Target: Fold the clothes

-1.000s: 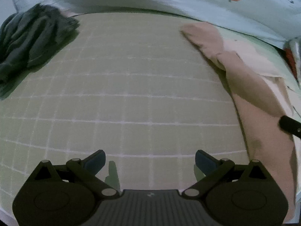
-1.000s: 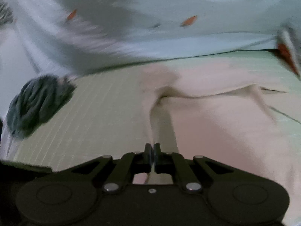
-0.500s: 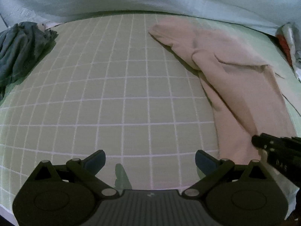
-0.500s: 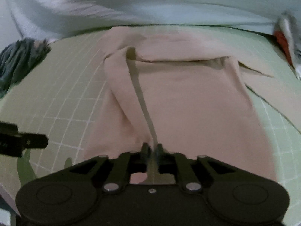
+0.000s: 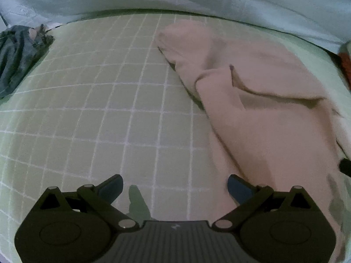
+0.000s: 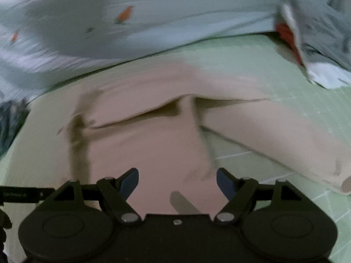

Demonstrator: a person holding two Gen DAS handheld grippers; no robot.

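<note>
A pale pink garment [image 5: 258, 109] lies partly folded on the green grid mat [image 5: 98, 109], filling the right half of the left wrist view. My left gripper [image 5: 175, 186] hangs open over bare mat just left of the cloth's near edge, with nothing between its fingers. In the right wrist view the same pink garment [image 6: 153, 149] spreads under my right gripper [image 6: 177, 180], whose jaws are opening; the cloth lies flat below them and the pads do not press on it. A pink sleeve or leg [image 6: 274, 131] runs off to the right.
A dark grey-blue garment [image 5: 15, 52] is bunched at the mat's far left. A light blue sheet with carrot prints [image 6: 153, 22] rises behind the mat. A red and white item [image 6: 291, 37] lies at the far right. The right gripper's tip [image 5: 345, 166] shows at the left view's right edge.
My right gripper was shut on a fold of the pink cloth and has let go, its jaws now wide. Both views have shifted sideways, bringing the garment closer to the left gripper.
</note>
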